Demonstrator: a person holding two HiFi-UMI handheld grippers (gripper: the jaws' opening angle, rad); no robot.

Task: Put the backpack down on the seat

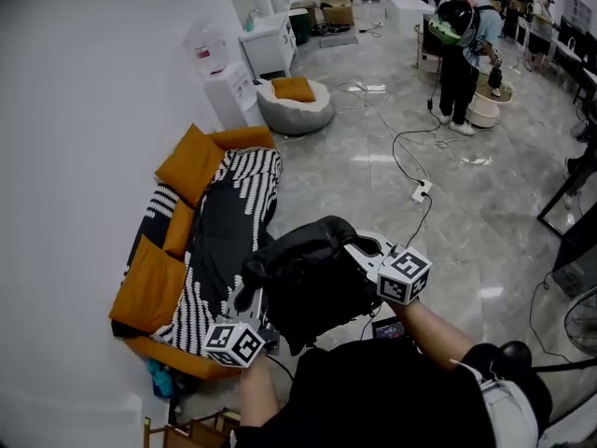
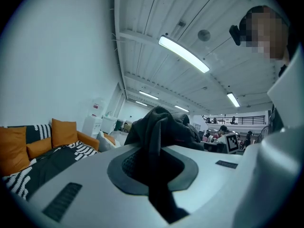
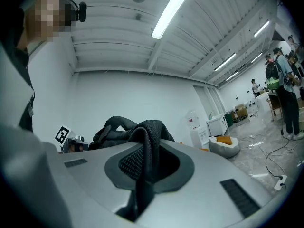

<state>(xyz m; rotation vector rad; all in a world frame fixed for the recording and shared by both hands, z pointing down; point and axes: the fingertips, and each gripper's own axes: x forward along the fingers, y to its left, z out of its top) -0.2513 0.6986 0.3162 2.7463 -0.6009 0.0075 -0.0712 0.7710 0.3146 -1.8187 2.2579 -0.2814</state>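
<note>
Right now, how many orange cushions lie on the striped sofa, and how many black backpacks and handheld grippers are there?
Orange square cushions on the striped sofa: 3
Black fabric backpack: 1
Handheld two-jaw grippers: 2, left gripper and right gripper, both shut on backpack straps
Total: 6

Bright ceiling strip lights (image 2: 183,54); floor (image 1: 373,157) glare; fisheye edges w/ dark vignette
</note>
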